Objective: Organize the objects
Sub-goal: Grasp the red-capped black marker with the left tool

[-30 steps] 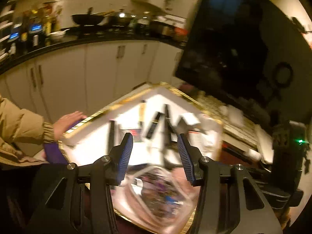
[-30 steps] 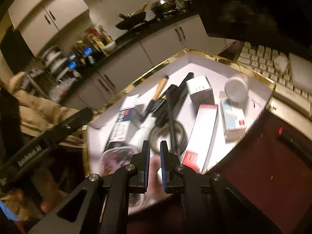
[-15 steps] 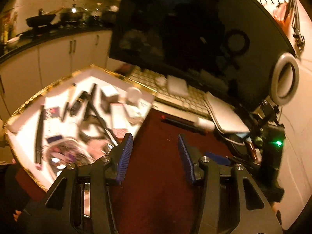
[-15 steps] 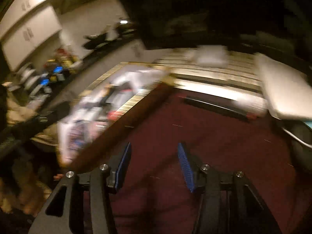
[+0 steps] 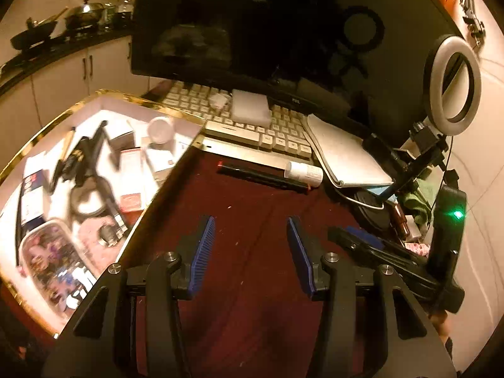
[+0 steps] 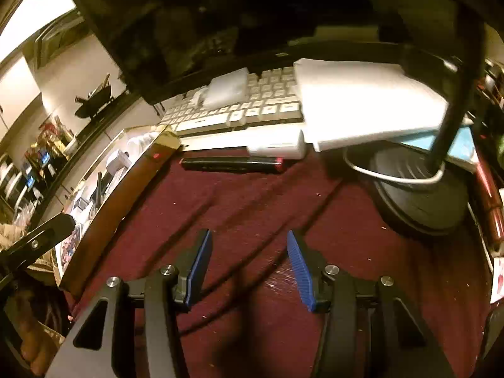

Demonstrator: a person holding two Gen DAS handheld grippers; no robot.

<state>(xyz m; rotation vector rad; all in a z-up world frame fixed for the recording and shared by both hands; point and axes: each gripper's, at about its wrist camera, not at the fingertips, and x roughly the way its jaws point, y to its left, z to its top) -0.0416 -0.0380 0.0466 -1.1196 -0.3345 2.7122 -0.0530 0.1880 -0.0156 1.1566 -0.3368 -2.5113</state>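
My left gripper (image 5: 249,220) stands open with nothing between its blue pads, above a dark red cloth (image 5: 252,283). My right gripper (image 6: 248,233) is open too and empty, over the same cloth (image 6: 252,208). Ahead of both lies a black pen (image 5: 261,176) (image 6: 231,163) with a red end. A small white bottle (image 5: 304,170) (image 6: 277,149) lies on its side beside it. To the left sits a gold-rimmed tray (image 5: 28,148) (image 6: 104,170) crowded with boxes, a white jar, black tools and a clear lidded tub (image 5: 53,261).
A white keyboard (image 5: 239,119) with a white pad on it lies under a dark monitor (image 5: 252,25). A white notebook (image 5: 343,151) (image 6: 362,104) overlaps its right end. A ring light (image 5: 452,85) and its round black base (image 6: 415,189) stand at the right among clutter.
Both views have swung from over the tray to the right, onto the red cloth. The right gripper's jaws went from nearly shut to open. The left jaws kept their width.
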